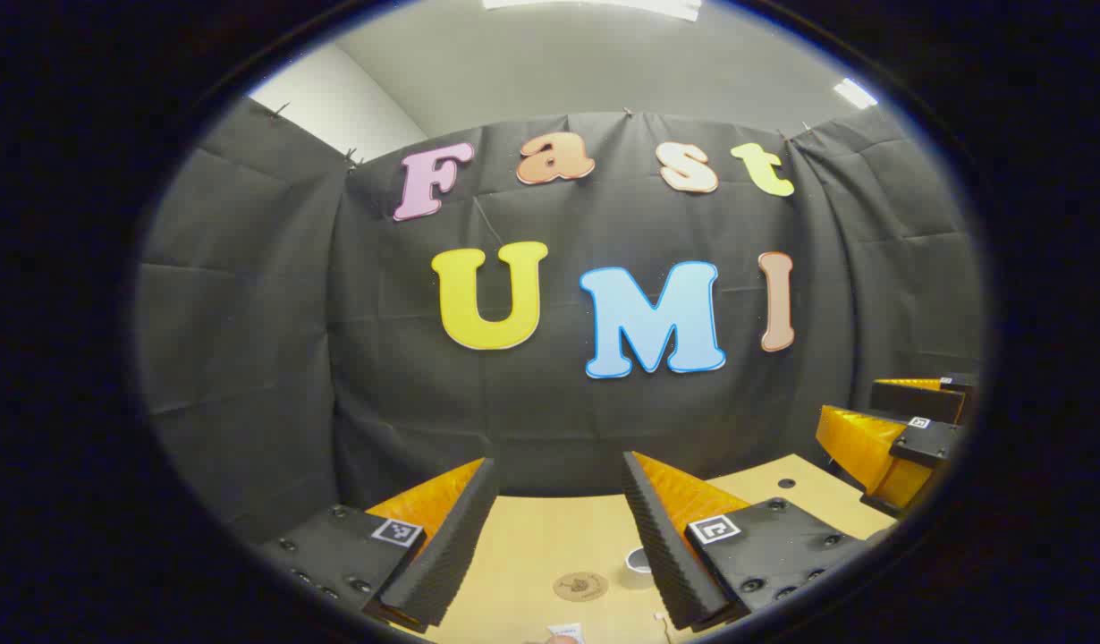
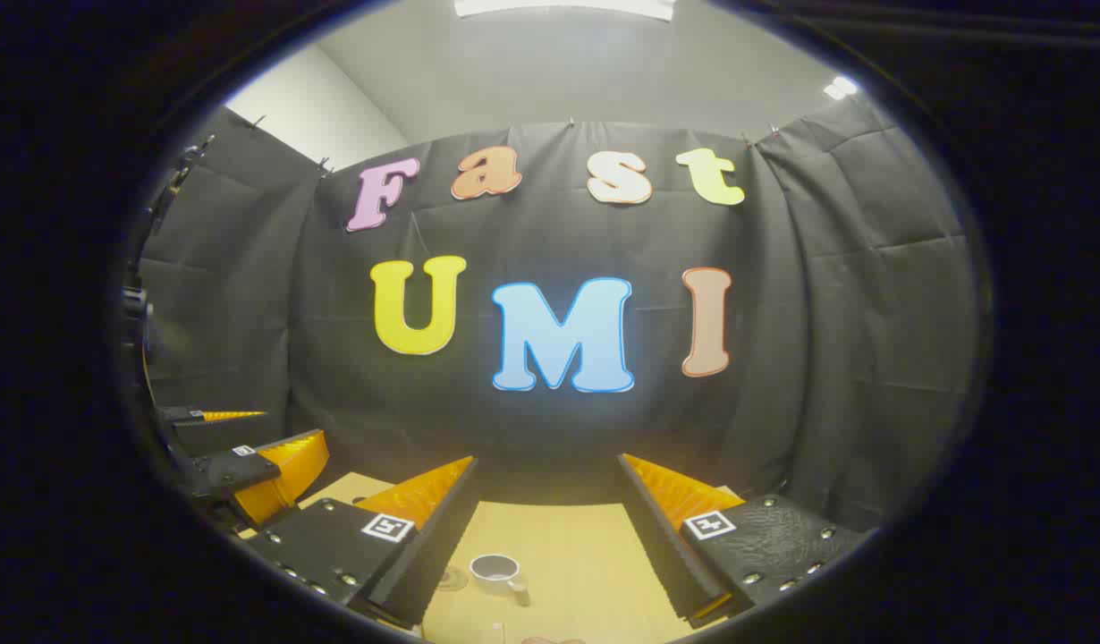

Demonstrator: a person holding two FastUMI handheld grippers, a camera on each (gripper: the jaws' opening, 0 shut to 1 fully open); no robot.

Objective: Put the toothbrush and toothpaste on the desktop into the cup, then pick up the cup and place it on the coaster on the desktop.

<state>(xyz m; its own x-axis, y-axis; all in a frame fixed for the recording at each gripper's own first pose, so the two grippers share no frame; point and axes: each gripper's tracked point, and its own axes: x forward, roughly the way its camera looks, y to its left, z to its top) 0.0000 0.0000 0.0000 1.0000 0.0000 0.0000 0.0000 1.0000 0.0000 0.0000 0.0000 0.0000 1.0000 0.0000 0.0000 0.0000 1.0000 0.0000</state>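
Observation:
In the left gripper view my left gripper [image 1: 559, 463] is open above the wooden desktop [image 1: 532, 537], with nothing between its fingers. A round brown coaster [image 1: 580, 586] lies on the desk below the gap. The white cup [image 1: 638, 562] stands just right of the coaster, half hidden by a finger. A white item [image 1: 565, 631], too cut off to identify, pokes in at the bottom edge. In the right gripper view my right gripper [image 2: 545, 461] is also open and holds nothing. There the cup [image 2: 496, 571] stands upright below it, with the coaster [image 2: 452, 580] to its left.
Black cloth walls close off the back and sides of the desk. The right gripper [image 1: 899, 438] shows at the far right of the left gripper view. In the right gripper view, the left gripper [image 2: 255, 465] is at the far left. Bare desktop [image 2: 577, 546] lies right of the cup.

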